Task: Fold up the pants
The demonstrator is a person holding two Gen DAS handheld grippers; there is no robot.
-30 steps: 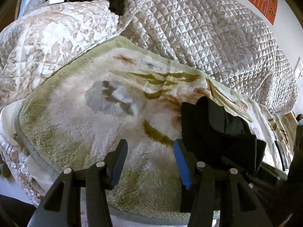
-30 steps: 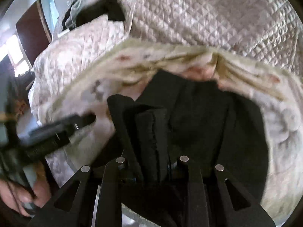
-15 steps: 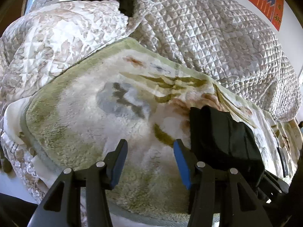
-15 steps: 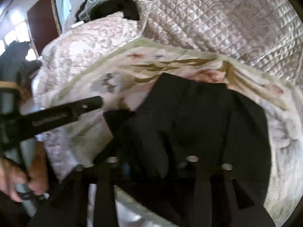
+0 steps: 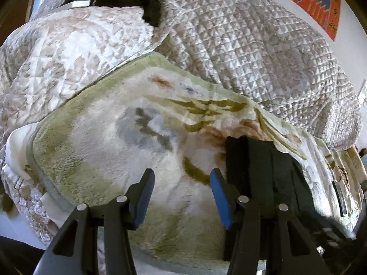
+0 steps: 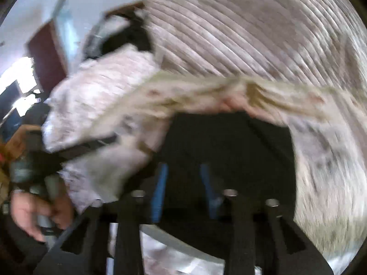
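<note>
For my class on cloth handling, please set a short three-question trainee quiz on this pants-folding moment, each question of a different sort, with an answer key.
1. True or false: the left gripper has the black pants clamped between its pads.
2. Multiple choice: the pants lie on (A) a bare wooden floor, (B) a fleecy green-edged blanket, (C) a glass table.
3. Fill in: behind the blanket lies a silvery ____ bedspread.

Key
1. False; its jaws stand open over bare blanket, the pants beside them.
2. B.
3. Quilted.
</note>
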